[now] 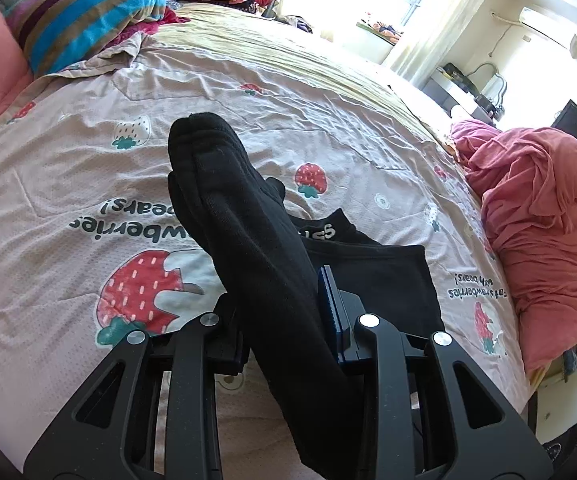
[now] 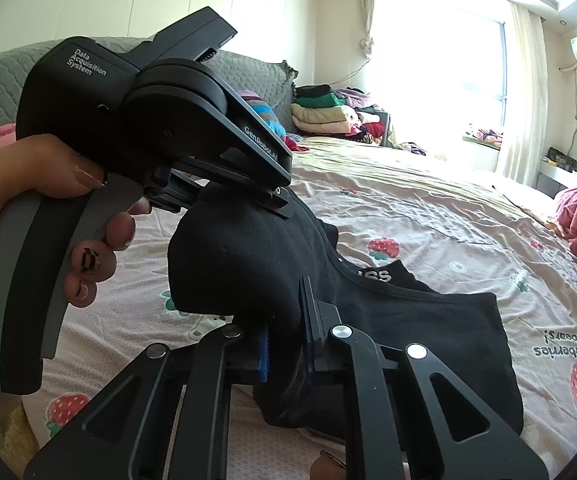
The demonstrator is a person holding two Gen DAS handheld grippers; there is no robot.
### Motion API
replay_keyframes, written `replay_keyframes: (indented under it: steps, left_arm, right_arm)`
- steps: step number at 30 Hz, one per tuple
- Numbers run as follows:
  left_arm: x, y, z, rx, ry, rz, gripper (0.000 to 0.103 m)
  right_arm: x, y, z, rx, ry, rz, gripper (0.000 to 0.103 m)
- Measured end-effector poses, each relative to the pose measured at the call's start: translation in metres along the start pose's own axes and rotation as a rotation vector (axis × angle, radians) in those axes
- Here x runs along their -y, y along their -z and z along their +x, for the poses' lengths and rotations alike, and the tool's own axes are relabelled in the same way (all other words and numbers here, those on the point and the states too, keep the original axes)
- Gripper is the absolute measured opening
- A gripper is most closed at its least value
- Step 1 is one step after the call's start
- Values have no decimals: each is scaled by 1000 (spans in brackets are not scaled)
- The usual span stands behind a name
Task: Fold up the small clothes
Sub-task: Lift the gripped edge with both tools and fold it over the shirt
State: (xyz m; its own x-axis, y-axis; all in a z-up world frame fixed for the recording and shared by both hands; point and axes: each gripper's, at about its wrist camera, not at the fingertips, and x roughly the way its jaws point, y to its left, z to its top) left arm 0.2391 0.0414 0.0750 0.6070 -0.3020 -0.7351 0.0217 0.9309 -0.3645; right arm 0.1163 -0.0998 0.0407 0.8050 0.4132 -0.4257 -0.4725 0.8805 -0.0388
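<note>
Aloft, black garment (image 1: pixel 248 216) pinched between both tongs; hem on bedsheet (image 1: pixel 68 168).

Black sock (image 1: pixel 244 216): thick knitted cloth, matt, faintly ribbed at its end. Black garment (image 1: pixel 372 276): smooth cloth, matt. Bedsheet (image 1: pixel 88 168): thin printed cloth, dimpled weave, creased. Left gripper (image 1: pixel 280 312): matt black plastic arms, shiny metal rivets, ridged blue pads. Right gripper (image 2: pixel 284 344): same finish. Red bundle (image 1: pixel 540 216): soft crumpled cloth.

Left gripper (image 2: pixel 276 200): black body, grey handle, white "GenRobot.AI" and "Data Acquisition System" lettering. Silver pivot screws, blue pads (image 1: pixel 330 300). Hand (image 2: pixel 28 208): striped painted nails.
</note>
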Motion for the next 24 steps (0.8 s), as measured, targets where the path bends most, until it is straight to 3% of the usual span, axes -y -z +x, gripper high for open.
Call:
replay_keyframes:
  steps: [12, 24]
  left_arm:
    - [39, 1, 2, -13, -21, 69, 22]
    - [77, 6, 28, -54, -27, 99, 22]
  right_arm:
    - [29, 2, -14, 15, 17, 80, 10]
    - [58, 18, -19, 4, 40, 155, 9]
